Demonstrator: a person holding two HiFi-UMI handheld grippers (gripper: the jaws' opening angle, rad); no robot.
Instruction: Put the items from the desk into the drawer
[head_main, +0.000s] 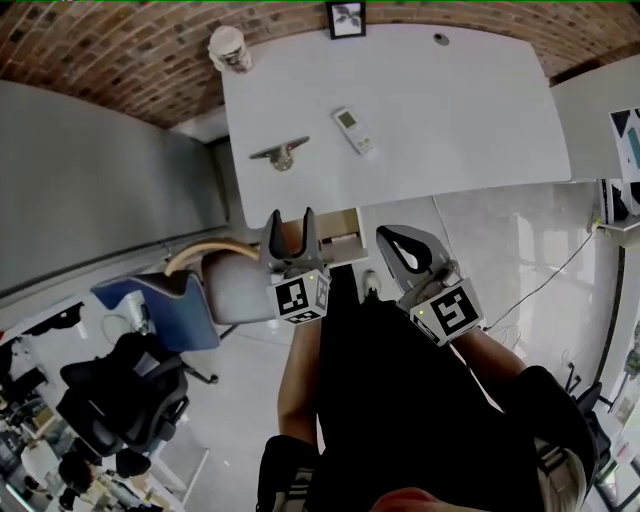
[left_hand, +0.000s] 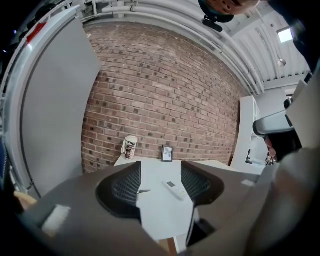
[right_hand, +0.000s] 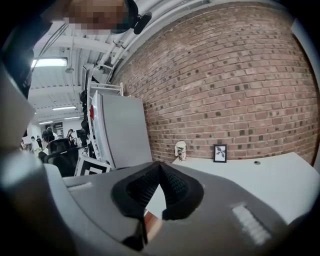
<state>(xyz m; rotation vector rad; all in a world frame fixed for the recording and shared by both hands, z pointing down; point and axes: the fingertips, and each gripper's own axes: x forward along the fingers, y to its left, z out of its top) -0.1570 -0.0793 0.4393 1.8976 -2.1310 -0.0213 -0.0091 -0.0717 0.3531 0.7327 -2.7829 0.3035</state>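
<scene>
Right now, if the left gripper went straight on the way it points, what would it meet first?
Probably the top of the white desk, seen between the open jaws of the left gripper. The remote control lies slightly right of that line. Depth is unclear.

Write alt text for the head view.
A person holds two empty grippers toward a white desk by a brick wall, left gripper open, right gripper shut. The desk bears a remote, a metal object, a cup and a framed picture.
</scene>
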